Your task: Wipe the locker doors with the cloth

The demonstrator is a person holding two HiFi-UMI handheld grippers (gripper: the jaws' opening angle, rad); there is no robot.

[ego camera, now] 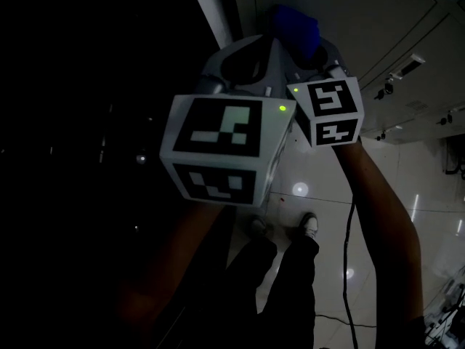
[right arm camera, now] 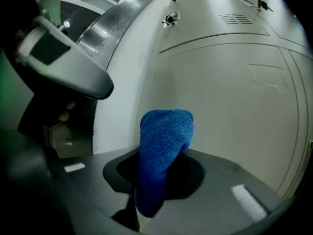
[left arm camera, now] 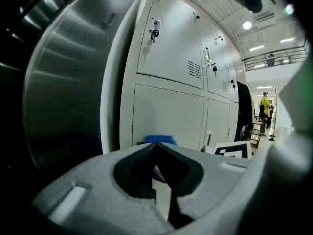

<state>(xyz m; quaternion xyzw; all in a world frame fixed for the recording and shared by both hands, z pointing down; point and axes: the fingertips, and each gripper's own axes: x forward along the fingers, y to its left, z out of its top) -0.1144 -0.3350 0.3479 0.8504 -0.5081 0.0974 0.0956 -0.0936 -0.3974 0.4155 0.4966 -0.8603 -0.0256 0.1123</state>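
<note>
A blue cloth [right arm camera: 164, 153] stands up between the jaws of my right gripper [right arm camera: 157, 180], which is shut on it. The cloth's top is close to a pale grey locker door [right arm camera: 225, 97]; I cannot tell whether it touches. In the head view the cloth [ego camera: 296, 26] shows above both marker cubes, against the lockers [ego camera: 349, 13]. My left gripper [left arm camera: 155, 148] is shut with nothing in it and sits just left of the right one. From it I see the cloth [left arm camera: 159, 140] just past the jaw tips, and the locker doors [left arm camera: 171, 53].
A brushed-steel curved panel [left arm camera: 68, 82] borders the lockers on the left. Key locks [left arm camera: 155, 32] and vents sit on the upper doors. Below are the glossy floor, the person's shoes [ego camera: 309, 224] and a cable [ego camera: 347, 267]. People [left arm camera: 264, 104] stand far down the hall.
</note>
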